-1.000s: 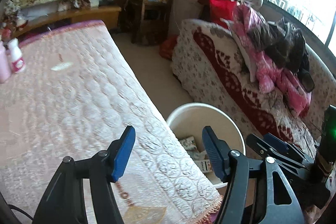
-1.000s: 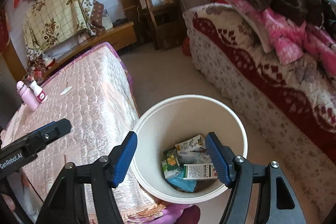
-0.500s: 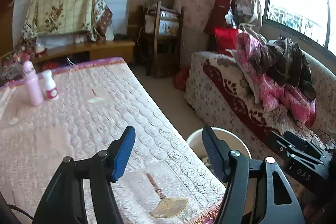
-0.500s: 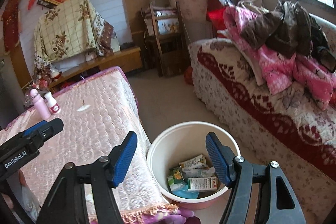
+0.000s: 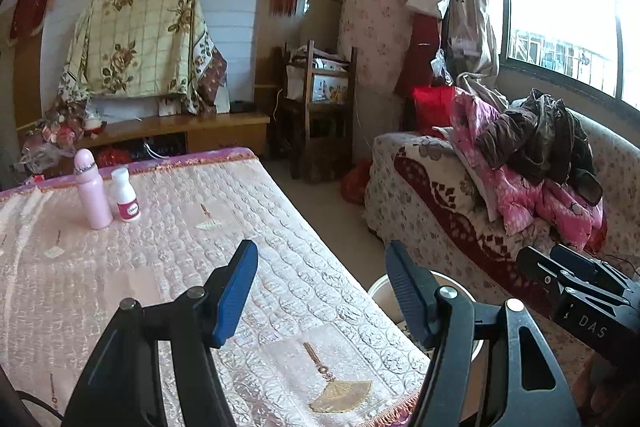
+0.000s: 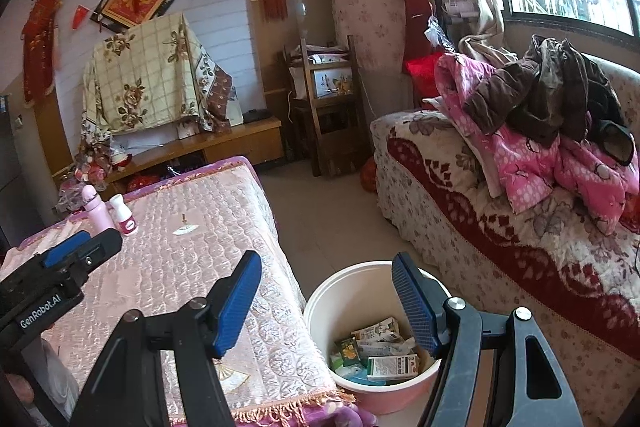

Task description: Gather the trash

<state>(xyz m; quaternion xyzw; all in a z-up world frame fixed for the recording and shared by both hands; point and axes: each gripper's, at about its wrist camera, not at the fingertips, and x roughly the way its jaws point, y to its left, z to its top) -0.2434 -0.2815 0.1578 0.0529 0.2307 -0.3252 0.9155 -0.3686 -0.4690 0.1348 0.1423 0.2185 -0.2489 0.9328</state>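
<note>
Two bottles on the bench: one pink bottle (image 5: 93,193), one white bottle (image 5: 125,194). One bucket (image 6: 360,287) holding several cartons (image 6: 392,365); exact number cannot be determined.

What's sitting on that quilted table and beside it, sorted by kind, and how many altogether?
Pink bottle: 1
White bottle: 1
White trash bucket on the floor: 1
Total: 3; the cartons and wrappers inside the bucket overlap too much to count.

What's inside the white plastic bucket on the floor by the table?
The white plastic bucket holds crumpled cartons and paper packaging. Whatever lies beneath them is covered.
</note>
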